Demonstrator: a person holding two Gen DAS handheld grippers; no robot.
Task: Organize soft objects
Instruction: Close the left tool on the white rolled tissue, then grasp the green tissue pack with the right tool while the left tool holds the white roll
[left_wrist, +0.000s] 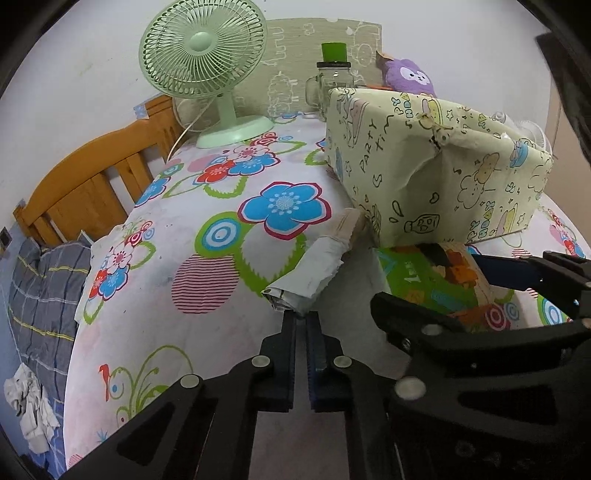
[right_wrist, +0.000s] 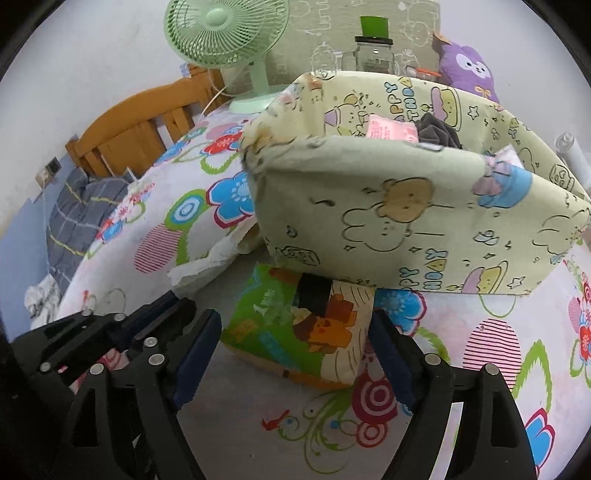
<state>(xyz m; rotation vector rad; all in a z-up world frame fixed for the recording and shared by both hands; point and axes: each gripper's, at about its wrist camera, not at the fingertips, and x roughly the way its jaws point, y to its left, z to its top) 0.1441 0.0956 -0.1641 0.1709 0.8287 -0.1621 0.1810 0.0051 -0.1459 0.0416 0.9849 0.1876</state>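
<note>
- Flower-printed tablecloth (left_wrist: 207, 332), smooth white fabric with blue, red and green blooms, covers the table and carries every item listed.
- Left gripper (left_wrist: 303, 317): black plastic, ribbed pads; jaws pressed together on the near end of a white soft pack (left_wrist: 314, 269), a crinkled, rolled tube that slopes away toward the box.
- Right gripper (right_wrist: 295, 354): black frame, dark-blue pads; jaws set wide, one pad on each side of a small soft cushion (right_wrist: 306, 332); contact with the pads cannot be told.
- Soft cushion: squarish, padded, printed green and orange with a cartoon figure; lies flat on the cloth with its far edge under the overhang of the box.
- Storage box (right_wrist: 406, 221): pale yellow, soft-sided, printed with cartoon rabbits and party lettering; walls creased and tilted, one corner frayed. Inside, a pink packet (right_wrist: 391, 129) and a dark grey cloth item (right_wrist: 439, 133) show above the rim.
- Desk fan (left_wrist: 203, 48): mint-green plastic, round wire-style grille, oval base, white cord, far left of the table.
- Glass jar (left_wrist: 332, 79) with green lid, behind the box.
- Purple plush toy (left_wrist: 410, 75), fuzzy, white face patch, far right.
- Wooden bed frame (left_wrist: 85, 184), slatted, with grey checked bedding (left_wrist: 40, 280) beside the table.
</note>
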